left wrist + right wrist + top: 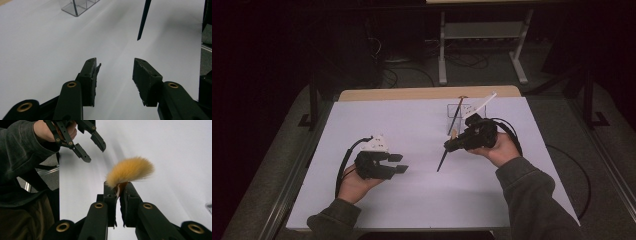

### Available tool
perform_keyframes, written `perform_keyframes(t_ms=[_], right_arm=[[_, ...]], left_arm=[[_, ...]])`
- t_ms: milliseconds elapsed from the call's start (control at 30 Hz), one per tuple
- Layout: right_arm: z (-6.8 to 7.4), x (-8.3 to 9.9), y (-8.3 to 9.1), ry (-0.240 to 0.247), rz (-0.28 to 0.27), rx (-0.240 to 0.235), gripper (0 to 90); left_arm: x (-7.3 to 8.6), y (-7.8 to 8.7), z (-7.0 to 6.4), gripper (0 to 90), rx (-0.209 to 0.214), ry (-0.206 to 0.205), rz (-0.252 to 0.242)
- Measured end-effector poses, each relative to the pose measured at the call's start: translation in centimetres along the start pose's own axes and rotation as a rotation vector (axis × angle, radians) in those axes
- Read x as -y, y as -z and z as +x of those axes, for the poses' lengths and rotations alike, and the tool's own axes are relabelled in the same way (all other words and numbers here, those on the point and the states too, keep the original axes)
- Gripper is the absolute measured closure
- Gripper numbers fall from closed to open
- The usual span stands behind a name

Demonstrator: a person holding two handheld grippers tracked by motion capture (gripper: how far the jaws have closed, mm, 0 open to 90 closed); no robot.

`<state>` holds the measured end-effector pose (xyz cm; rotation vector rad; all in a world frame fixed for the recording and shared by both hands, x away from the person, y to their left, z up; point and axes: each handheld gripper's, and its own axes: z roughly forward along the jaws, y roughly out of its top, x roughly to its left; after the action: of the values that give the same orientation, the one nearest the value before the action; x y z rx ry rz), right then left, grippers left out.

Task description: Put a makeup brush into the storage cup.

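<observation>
Two grippers: one per hand, over the white worktop [412, 200]
Right gripper [118, 191]: jaws clamped on a brush [130, 171] near its orange bristles
Brush: held above the worktop, dark handle slanting down toward the left gripper
Left gripper [115, 71]: jaws wide, holding nothing
Clear box [455, 117]: far side, just beside the right gripper
</observation>
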<state>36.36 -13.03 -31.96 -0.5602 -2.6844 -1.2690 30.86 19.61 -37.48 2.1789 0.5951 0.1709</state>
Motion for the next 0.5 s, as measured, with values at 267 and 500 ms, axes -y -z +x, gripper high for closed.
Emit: perform_keyframes(t_ms=[267,500], right_arm=[[-0.3,-0.1,0.5,-0.006,0.005,0.013,82.5],[-0.5,-0.4,0.8,-0.012,0.007,0.028,82.5]], left_arm=[[0.8,0.5,0.1,51.4,-0.026,0.009,0.004],[1.4,1.0,0.4,50.2,-0.041,0.02,-0.011]])
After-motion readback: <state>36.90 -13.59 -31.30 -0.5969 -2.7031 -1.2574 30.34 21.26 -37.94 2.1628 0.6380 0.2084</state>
